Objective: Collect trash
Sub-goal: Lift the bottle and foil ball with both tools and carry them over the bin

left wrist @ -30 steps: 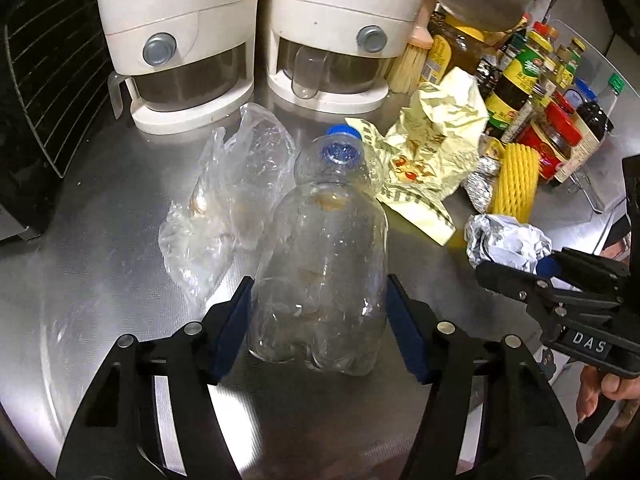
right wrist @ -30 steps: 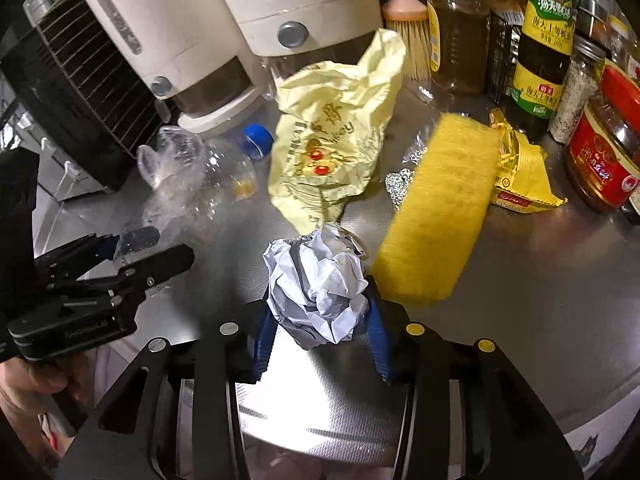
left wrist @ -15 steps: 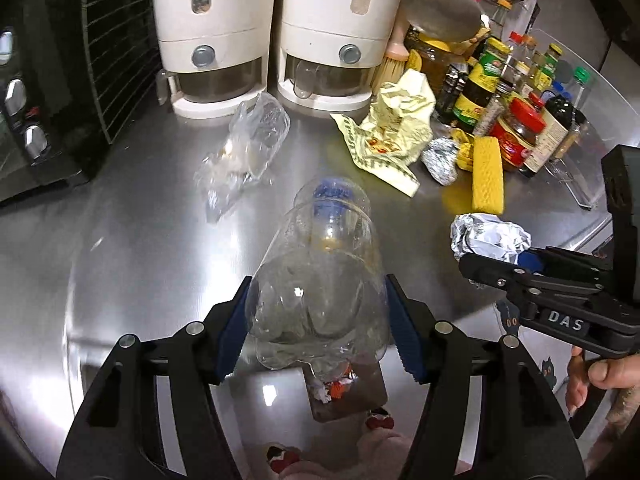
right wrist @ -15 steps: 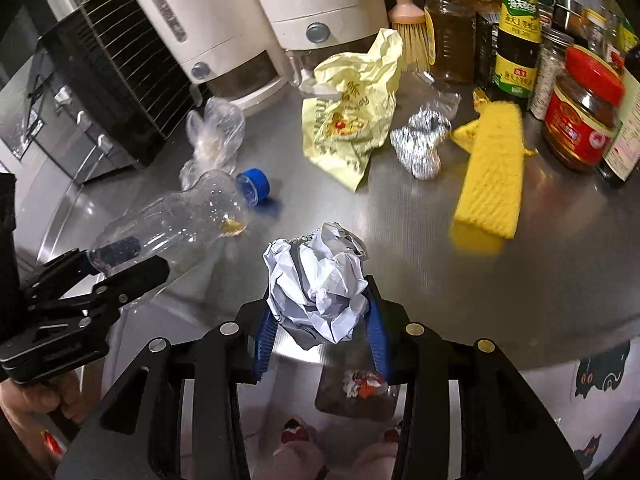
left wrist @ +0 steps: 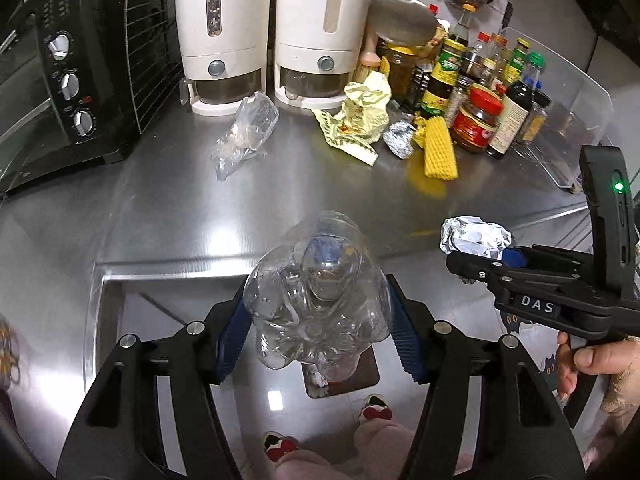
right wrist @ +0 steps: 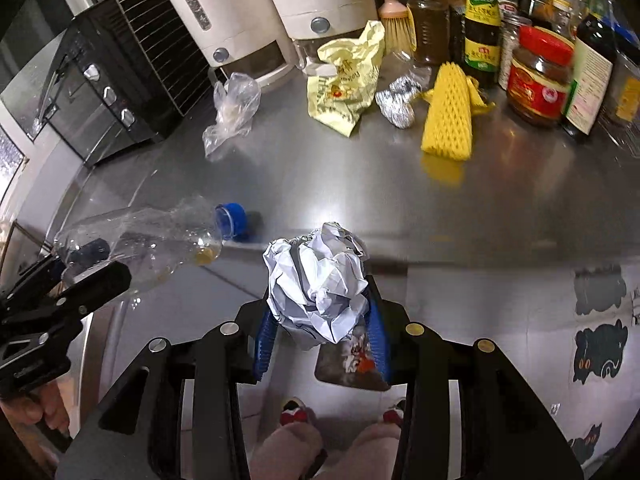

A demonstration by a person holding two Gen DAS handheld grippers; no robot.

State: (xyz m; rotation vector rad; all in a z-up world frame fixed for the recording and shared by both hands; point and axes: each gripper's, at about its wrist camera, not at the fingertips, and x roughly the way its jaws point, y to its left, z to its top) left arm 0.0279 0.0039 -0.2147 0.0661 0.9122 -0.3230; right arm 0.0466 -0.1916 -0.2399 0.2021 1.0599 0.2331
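Observation:
My left gripper (left wrist: 318, 332) is shut on a clear plastic bottle (left wrist: 316, 296) with a blue cap, held in the air past the counter's front edge; the bottle also shows in the right wrist view (right wrist: 148, 240). My right gripper (right wrist: 320, 332) is shut on a crumpled white paper ball (right wrist: 320, 280), also off the counter; the ball shows in the left wrist view (left wrist: 476, 236). On the steel counter (left wrist: 280, 200) lie a clear plastic bag (left wrist: 248, 128), a yellow wrapper (left wrist: 360, 120), a foil ball (left wrist: 400, 140) and a yellow foam net (left wrist: 440, 152).
A small bin with trash in it (right wrist: 352, 360) stands on the floor below both grippers, by the person's feet. Two white dispensers (left wrist: 260, 32) and a black oven (left wrist: 60, 72) stand at the back. Sauce bottles and jars (left wrist: 480, 88) crowd the back right.
Both grippers have pulled back and up from the counter with the bottle and the paper ball, now past its front edge above the floor.

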